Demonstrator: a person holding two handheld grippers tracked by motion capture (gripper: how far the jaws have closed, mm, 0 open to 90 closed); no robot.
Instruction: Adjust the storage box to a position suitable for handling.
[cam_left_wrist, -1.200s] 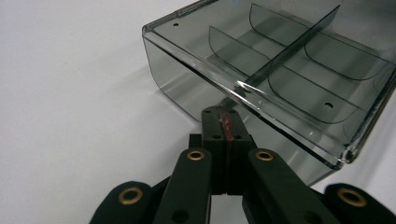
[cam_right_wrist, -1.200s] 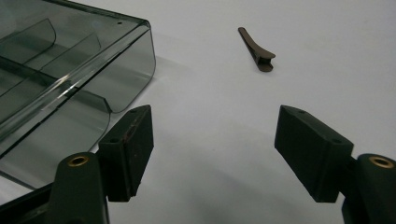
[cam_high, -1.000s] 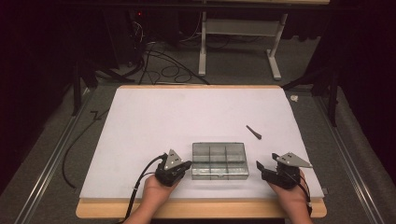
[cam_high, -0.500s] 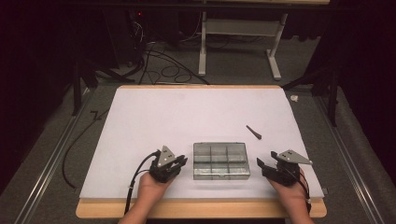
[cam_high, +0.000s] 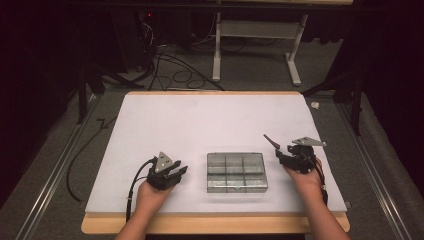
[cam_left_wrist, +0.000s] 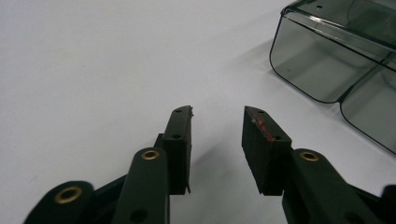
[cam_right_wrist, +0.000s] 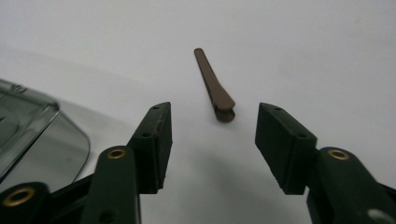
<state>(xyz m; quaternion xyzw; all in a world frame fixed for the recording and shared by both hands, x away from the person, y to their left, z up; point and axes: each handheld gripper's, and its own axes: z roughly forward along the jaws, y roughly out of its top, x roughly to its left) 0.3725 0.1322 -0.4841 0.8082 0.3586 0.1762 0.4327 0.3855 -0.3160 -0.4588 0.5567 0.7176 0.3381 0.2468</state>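
I stand at a white surface (cam_high: 200, 125) with a gripper in each hand. A clear compartment box (cam_high: 236, 171) sits near the front edge between them. Since a second ago, my left gripper (cam_high: 176, 172) has let go of the box's left side and drawn away to the left; its fingers (cam_left_wrist: 180, 140) have just been opening, stand partly apart and hold nothing, with the box's corner (cam_left_wrist: 327, 60) off to one side. My right gripper (cam_high: 281, 153) has moved away from the box toward a small brown clip (cam_right_wrist: 214, 86) lying on the surface just beyond it. Its fingers (cam_right_wrist: 154, 140) have just been closing, yet a gap remains and the clip lies ahead of them, untouched. I judge picking up the clip comes next.
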